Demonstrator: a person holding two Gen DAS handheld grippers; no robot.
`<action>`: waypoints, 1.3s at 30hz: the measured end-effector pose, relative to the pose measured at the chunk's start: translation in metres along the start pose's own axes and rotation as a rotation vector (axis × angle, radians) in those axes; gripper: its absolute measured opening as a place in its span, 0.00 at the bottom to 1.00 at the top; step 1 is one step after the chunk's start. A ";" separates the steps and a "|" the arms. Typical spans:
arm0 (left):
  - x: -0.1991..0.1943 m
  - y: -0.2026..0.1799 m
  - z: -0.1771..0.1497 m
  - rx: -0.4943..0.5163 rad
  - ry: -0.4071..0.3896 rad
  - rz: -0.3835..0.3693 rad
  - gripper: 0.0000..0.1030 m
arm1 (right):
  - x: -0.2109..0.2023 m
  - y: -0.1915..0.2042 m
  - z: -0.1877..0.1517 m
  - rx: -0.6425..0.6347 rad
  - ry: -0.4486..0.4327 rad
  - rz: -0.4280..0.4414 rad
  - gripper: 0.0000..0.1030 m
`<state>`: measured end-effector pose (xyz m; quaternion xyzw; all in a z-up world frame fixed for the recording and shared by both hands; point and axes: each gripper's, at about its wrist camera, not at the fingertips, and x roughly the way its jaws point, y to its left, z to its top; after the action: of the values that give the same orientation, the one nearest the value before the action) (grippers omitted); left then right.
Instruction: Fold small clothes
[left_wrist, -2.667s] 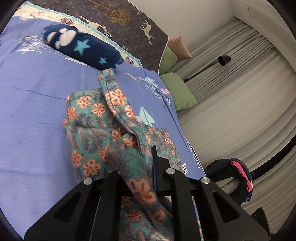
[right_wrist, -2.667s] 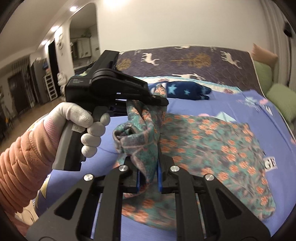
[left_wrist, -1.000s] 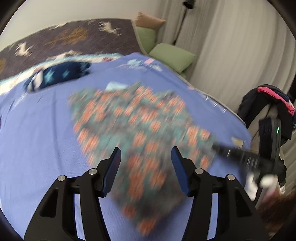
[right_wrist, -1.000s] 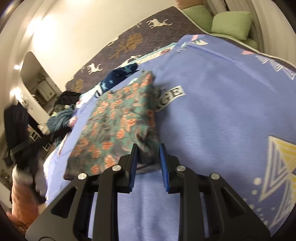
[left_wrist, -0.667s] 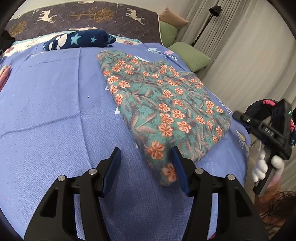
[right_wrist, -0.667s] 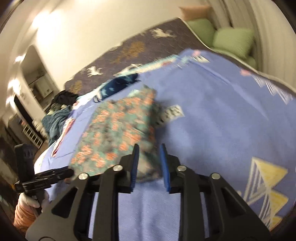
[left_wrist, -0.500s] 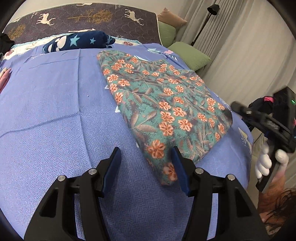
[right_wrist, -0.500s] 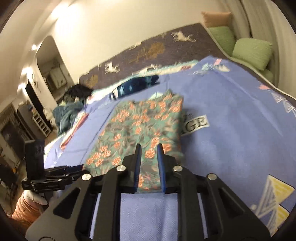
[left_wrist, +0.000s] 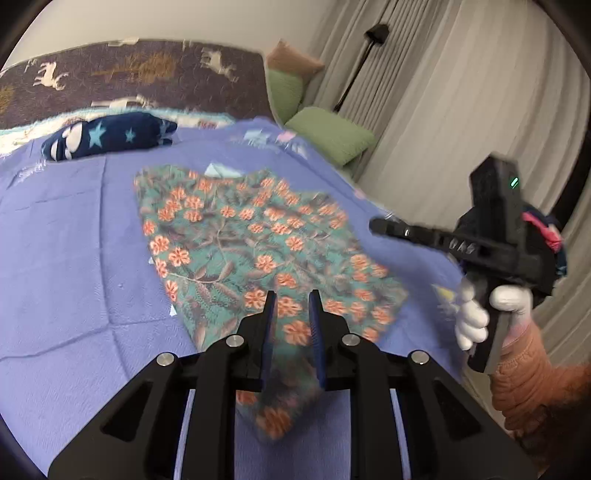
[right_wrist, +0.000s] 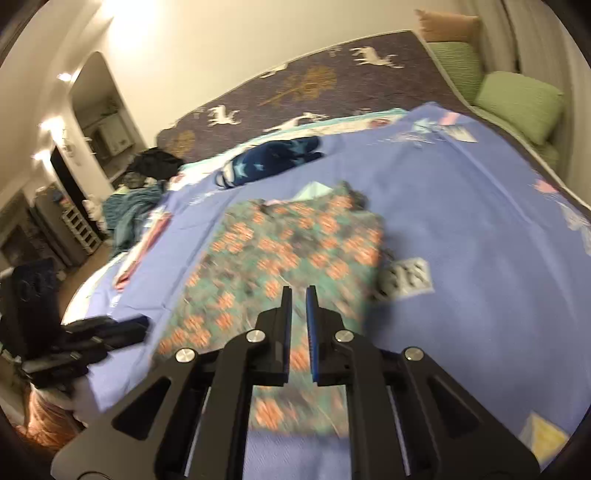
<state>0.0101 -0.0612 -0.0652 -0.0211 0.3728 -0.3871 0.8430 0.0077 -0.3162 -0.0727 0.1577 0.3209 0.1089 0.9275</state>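
The floral garment (left_wrist: 243, 240) lies spread flat on the bed (left_wrist: 74, 258), no folds that I can make out yet. Left tool (left_wrist: 291, 314) is spread a bit, right tool (right_wrist: 298, 306) nearly pressed together, both empty.

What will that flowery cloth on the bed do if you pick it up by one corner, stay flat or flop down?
Probably flop: the floral garment lies limp and follows the blue bedspread, with a rumpled far edge. It looks thin, so likely light. Pushed, it would probably bunch up rather than slide, since the woven bedspread looks grippy.
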 end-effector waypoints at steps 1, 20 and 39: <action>0.016 0.005 -0.003 -0.020 0.053 0.034 0.19 | 0.010 -0.002 0.002 0.004 0.020 -0.005 0.09; 0.032 0.021 -0.019 -0.060 0.072 0.029 0.19 | 0.048 -0.019 -0.020 -0.012 0.144 -0.113 0.13; 0.015 0.038 0.012 -0.045 0.004 0.178 0.50 | 0.024 -0.048 0.007 0.027 0.083 -0.142 0.38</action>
<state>0.0488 -0.0473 -0.0778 -0.0063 0.3834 -0.3023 0.8727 0.0357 -0.3553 -0.0985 0.1423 0.3710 0.0451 0.9166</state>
